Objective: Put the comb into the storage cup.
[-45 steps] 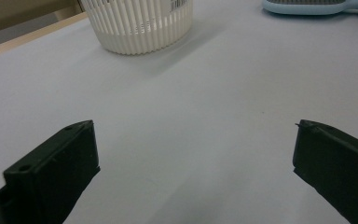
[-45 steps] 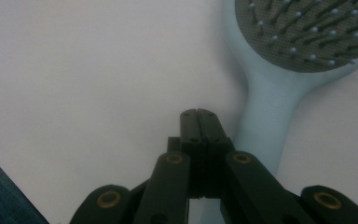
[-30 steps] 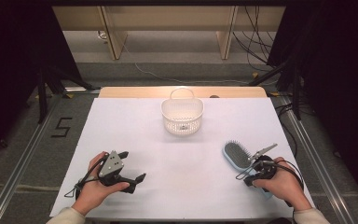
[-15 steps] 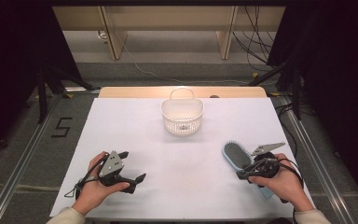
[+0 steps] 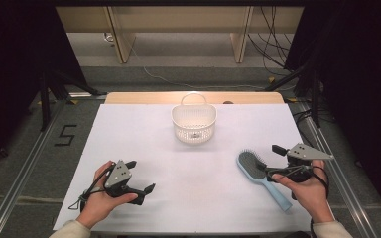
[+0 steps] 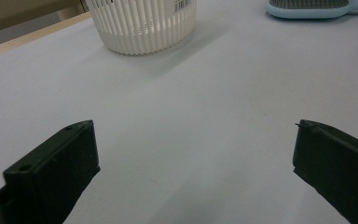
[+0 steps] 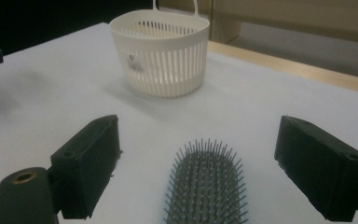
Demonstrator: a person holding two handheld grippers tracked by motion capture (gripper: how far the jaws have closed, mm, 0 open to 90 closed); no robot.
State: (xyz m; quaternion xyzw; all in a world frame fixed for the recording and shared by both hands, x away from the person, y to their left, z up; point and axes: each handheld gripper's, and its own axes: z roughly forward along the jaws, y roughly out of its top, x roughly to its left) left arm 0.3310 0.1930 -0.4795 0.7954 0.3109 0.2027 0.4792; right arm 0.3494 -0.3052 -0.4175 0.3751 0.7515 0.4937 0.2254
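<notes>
On the white counter (image 5: 144, 144), right side — right tool (image 5: 274, 162) jaws just sprung wide, hairbrush (image 5: 259, 174) lying free between them, bristles up | left tool (image 5: 140, 176) wide, empty | release done — brush outside basket (image 5: 194, 121), well apart

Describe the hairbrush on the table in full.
The hairbrush is a paddle brush with a pale blue plastic-looking body and handle and a dark oval pad of fine bristles. It lies flat on the white table, bristles up, head toward the basket, handle running back beside the right hand. The right gripper hovers over it, jaws open to either side, not pressing it.
</notes>
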